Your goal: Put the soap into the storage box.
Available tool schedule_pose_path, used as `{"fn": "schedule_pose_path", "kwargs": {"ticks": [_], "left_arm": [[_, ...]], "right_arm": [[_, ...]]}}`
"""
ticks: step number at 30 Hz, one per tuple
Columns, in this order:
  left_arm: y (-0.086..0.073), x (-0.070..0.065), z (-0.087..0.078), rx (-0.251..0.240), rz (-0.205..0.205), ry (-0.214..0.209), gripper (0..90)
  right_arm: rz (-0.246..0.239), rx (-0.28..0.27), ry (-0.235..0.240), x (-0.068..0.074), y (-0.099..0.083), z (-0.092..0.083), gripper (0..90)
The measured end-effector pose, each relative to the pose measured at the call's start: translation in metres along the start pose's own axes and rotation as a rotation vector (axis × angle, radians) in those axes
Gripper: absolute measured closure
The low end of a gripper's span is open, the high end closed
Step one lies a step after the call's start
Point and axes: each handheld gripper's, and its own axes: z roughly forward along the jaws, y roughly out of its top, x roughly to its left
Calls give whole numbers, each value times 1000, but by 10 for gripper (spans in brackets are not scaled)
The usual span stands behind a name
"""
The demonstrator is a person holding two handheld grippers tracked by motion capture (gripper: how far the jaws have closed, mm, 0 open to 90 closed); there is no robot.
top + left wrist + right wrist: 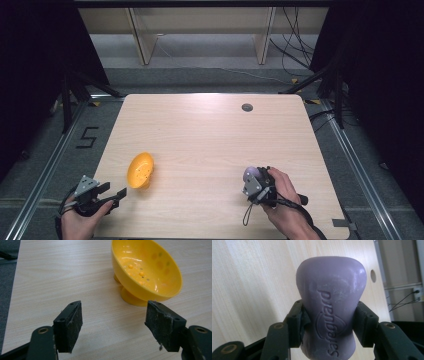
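On the light wooden table (210, 135), the right gripper (329, 322) already clamps the purple soap bar (330, 302), while the left gripper (115, 325) waits open near the tilted yellow soap dish (147, 270), so placing the bar there seems left.

A pale wooden table (210, 135) under studio light

A round cable hole (247, 107) sits near its far edge; beyond it, wooden shelf legs (142, 45) and loose black cables (295, 47) cross grey carpet marked "5" (88, 137).
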Motion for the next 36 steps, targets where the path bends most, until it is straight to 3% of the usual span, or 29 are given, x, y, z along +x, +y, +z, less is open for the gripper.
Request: {"fn": "schedule_pose_path", "kwargs": {"ticks": [1, 5, 7, 9, 11, 14, 15, 17, 18, 19, 22, 23, 24, 27, 29, 30, 31, 32, 33, 34, 35, 36], "left_arm": [[0, 0, 0, -1, 1, 1, 293], [0, -1, 0, -3, -2, 5, 293], [0, 0, 0, -4, -1, 0, 293], [0, 0, 0, -2, 0, 1, 294], [0, 0, 0, -2, 0, 1, 294], [0, -1, 0, -6, -1, 1, 295], [0, -1, 0, -15, 2, 4, 296], [2, -2, -2, -22, 1, 4, 299], [3, -3, -3, -33, 2, 4, 301], [4, -3, -4, -44, 3, -2, 303], [9, -7, -8, -75, 5, 0, 305], [16, -11, -11, -101, 23, -17, 305], [19, -15, -12, -114, 29, -29, 305], [26, -23, -14, -128, 52, -60, 305], [38, -39, -15, -148, 84, -115, 306], [38, -39, -15, -148, 84, -115, 305], [42, -45, -16, -151, 102, -141, 305], [45, -49, -16, -151, 113, -158, 307], [52, -60, -14, -150, 145, -202, 312], [52, -60, -14, -150, 145, -202, 316], [57, -69, -10, -146, 180, -238, 318], [59, -74, -7, -143, 187, -253, 319]], "right_arm": [[-61, -17, -27, -2, 0, 0, 503], [-96, -32, -79, 1, 2, -2, 503], [-81, -25, -86, 2, 3, -3, 503], [-133, -49, -123, 0, 4, -3, 503], [-120, -49, -124, 1, 4, -4, 503], [-170, -60, -152, -1, 6, -5, 503], [-143, -63, -153, 0, 6, -5, 503], [-150, -71, -161, 0, 6, -5, 503], [-94, -48, -156, 4, 7, -7, 503], [-154, -73, -167, 0, 7, -5, 503], [-162, -74, -174, 1, 8, -6, 503], [-137, -66, -174, 3, 9, -7, 503], [-172, -79, -178, 1, 9, -5, 503], [-187, -85, -182, 1, 11, -5, 503], [-145, -71, -185, 4, 13, -8, 503], [-145, -71, -185, 4, 13, -8, 503], [-127, -67, -181, 6, 14, -8, 503], [-154, -80, -194, 4, 16, -9, 503], [-116, -67, -189, 6, 16, -10, 503], [-116, -67, -189, 6, 16, -10, 503], [-182, -97, -203, 2, 17, -9, 503], [-185, -99, -204, 2, 19, -10, 503]]}}
